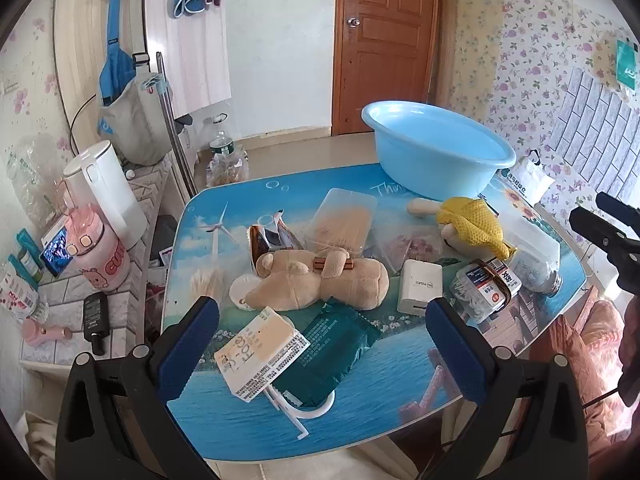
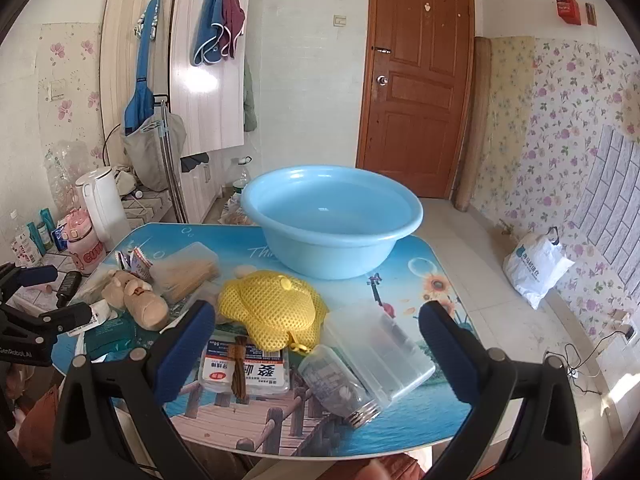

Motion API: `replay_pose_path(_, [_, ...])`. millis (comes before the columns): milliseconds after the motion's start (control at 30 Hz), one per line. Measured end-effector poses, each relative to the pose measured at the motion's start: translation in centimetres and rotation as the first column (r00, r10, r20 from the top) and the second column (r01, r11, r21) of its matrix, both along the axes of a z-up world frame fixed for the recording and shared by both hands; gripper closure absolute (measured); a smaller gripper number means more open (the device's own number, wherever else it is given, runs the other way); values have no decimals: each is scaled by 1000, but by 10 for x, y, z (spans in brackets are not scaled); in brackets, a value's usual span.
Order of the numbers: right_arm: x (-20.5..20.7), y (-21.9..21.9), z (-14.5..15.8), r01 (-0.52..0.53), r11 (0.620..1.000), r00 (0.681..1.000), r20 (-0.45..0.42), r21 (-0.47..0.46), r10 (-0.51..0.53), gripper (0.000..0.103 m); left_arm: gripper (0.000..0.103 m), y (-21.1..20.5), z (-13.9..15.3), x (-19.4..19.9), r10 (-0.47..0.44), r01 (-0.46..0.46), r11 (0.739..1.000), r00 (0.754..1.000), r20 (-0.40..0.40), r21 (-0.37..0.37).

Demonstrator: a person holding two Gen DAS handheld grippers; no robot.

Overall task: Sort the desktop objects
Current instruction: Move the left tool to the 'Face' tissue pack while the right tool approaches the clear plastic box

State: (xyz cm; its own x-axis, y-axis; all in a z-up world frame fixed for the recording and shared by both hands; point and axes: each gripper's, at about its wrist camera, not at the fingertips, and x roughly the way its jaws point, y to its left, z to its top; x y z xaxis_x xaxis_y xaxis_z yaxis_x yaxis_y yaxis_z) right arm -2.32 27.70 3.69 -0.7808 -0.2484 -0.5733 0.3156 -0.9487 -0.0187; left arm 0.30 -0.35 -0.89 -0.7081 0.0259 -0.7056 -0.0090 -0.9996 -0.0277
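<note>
A light blue basin [image 1: 436, 152] [image 2: 332, 220] stands at the far end of the picture-printed table [image 1: 224, 424] [image 2: 432, 280]. In front of it lie a tan plush toy [image 1: 320, 284] [image 2: 138, 300], a yellow mesh pouch [image 1: 476, 224] [image 2: 272, 308], a white charger [image 1: 420, 286], a box of cotton swabs [image 1: 484, 286] [image 2: 244, 368], a clear jar [image 2: 344, 384], a dark green packet [image 1: 332, 352] and a white labelled packet [image 1: 260, 352]. My left gripper [image 1: 320, 356] is open above the packets. My right gripper [image 2: 316, 352] is open above the swab box and jar.
A clear toothpick box [image 1: 344, 220] [image 2: 188, 272] and a clear lidded container [image 2: 380, 352] also lie on the table. A side shelf on the left holds a white kettle [image 1: 104, 196] and a pink cup [image 1: 100, 252]. A white bag [image 2: 536, 268] sits on the floor at right.
</note>
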Motion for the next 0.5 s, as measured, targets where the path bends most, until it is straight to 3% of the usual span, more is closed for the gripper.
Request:
replay_pose_path(267, [-16,13,-22,51,999,992,114,5,-51,0,0,2,-5,2,-14,14,999,1000,7,-31])
replay_pose_path(400, [-20,22,-35,79,997,983,168,-6,-77,0,0,-10,-16,7,-17,16,1000,999,32,26])
replay_pose_path(500, [-22,28,-40,90,996,978,187,-7,-87,0,0,-15,-25,13,-20,21,1000,999,43,-7])
